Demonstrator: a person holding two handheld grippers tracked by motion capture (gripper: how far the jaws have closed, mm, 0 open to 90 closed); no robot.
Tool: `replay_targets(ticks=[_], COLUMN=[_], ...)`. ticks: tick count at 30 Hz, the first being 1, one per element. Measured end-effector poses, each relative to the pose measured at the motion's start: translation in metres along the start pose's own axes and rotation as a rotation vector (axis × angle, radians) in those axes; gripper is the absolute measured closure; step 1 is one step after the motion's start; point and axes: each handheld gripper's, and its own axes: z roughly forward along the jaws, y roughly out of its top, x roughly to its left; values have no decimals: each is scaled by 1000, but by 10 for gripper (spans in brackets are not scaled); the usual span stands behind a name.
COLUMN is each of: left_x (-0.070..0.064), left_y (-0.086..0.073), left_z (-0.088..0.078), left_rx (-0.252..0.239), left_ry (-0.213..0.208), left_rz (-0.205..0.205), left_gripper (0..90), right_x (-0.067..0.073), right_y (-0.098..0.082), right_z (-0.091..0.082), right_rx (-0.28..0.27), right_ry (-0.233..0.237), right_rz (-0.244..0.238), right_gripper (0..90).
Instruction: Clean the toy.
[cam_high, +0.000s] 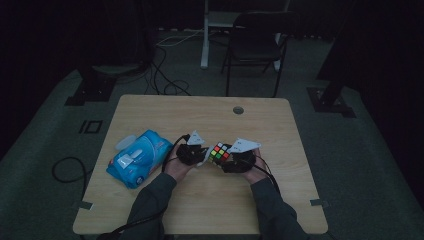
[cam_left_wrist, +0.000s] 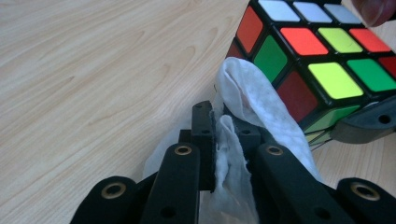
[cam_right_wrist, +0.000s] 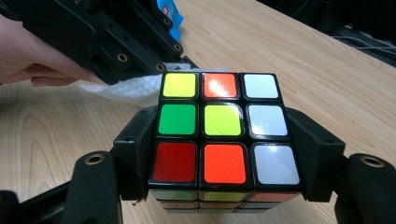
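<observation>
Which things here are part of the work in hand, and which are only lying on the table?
In use:
- puzzle cube, clamped in the right gripper
- white wipe, pinched in the left gripper, pressed against the cube's side

Lying about:
- blue pack of wipes, on the table to the left gripper's left

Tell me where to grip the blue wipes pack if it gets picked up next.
Probably across its long sides, mid-body, coming from above. The blue wipes pack lies flat and diagonal on the table, so turn the jaws to that angle. Avoid the white lid flap on top; the soft pack will squash.
</observation>
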Motion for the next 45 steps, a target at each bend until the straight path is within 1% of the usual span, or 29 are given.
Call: replay_targets(ticks=[10, 15, 24, 27, 30, 32, 34, 39, 42, 45], left_x=[0, -1, -1, 0, 0, 1, 1, 1, 1, 0], left_y=[-5, -5, 1, 3, 5, 6, 7, 11, 13, 14], left_z=[2, -1, -5, -6, -7, -7, -8, -12, -14, -16], left_rx=[27, 26, 0, -3, -10, -18, -24, -36, -56, -64], left_ry=[2, 2, -9, -11, -9, -10, -13, -12, -15, -13], left_rz=[3, 7, 6, 9, 5, 2, 0, 4, -3, 2], left_gripper=[848, 848, 847, 848, 847, 847, 848, 848, 847, 847], right_x=[-2, -4, -2, 0, 3, 5, 7, 11, 13, 14], right_y=[1, 1, 1, 0, -1, -1, -1, -1, -2, -2], right_z=[-1, -2, -1, 1, 3, 4, 5, 7, 7, 7], right_rx=[-7, -12, -2, 7, 11, 17, 20, 28, 29, 30], right_ry=[-12, -19, -9, 0, 9, 13, 20, 34, 40, 42], right_rz=[10, 17, 7, -1, -11, -8, -18, -31, -33, -41], right_gripper=[342, 342, 342, 342, 342, 342, 343, 342, 342, 342])
